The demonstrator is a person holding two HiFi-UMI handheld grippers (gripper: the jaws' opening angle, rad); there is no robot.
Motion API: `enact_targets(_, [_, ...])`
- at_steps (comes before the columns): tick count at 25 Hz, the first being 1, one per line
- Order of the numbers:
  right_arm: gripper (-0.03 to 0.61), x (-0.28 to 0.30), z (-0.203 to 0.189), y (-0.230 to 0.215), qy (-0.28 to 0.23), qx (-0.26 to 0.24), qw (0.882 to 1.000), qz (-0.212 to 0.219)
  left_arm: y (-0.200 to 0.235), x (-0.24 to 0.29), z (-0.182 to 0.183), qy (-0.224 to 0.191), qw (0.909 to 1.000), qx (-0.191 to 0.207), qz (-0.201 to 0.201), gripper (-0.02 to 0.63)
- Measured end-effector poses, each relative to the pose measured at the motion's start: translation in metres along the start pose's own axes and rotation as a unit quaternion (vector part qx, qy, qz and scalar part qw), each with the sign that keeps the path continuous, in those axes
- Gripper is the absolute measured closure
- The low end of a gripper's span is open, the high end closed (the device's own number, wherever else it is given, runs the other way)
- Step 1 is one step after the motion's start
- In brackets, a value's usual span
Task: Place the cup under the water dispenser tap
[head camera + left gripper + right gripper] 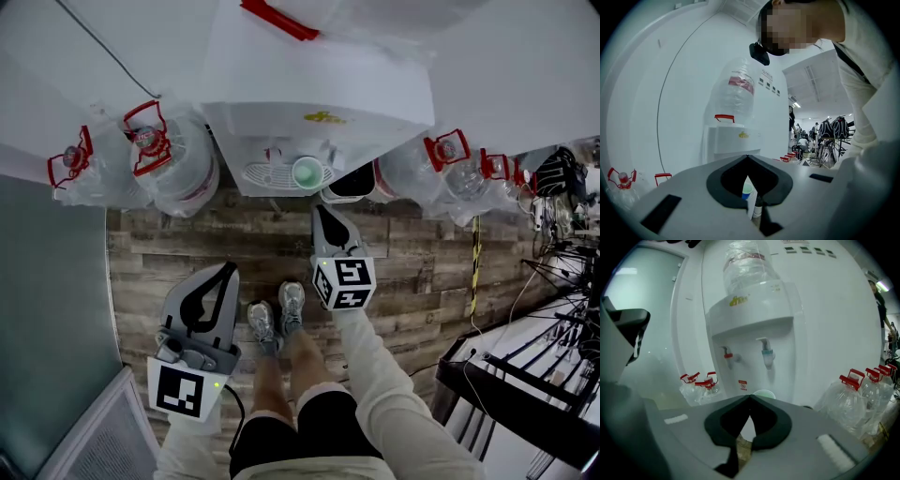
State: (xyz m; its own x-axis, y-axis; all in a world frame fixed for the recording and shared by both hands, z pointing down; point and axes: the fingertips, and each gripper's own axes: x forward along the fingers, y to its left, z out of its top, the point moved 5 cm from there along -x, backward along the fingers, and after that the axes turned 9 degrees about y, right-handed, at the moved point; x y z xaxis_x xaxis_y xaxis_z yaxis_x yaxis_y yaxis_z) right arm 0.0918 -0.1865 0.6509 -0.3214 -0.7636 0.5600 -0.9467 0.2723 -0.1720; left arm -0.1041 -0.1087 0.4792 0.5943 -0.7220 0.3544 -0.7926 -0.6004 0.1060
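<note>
Under dispenser tap (767,354), cup (306,172), R gripper (325,214) closed

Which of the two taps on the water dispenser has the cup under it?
The blue tap, on the right in the right gripper view: the green cup stands below it, not below the red tap to its left.

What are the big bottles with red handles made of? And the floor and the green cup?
The big bottles look like clear plastic: see-through and shiny. The floor looks like matte wood planks, brown with grain lines, though it might be printed vinyl. The green cup is smooth and pale, plastic or paper; too small to tell.
</note>
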Motion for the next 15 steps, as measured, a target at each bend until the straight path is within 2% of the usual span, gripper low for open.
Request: enact_targets(15, [0.569,-0.132,0.079,0.035,-0.052,-0.017,0.999,-0.005,-0.028,-0.031,0.078,-0.027,0.9995,0.01,-0.014,0.608])
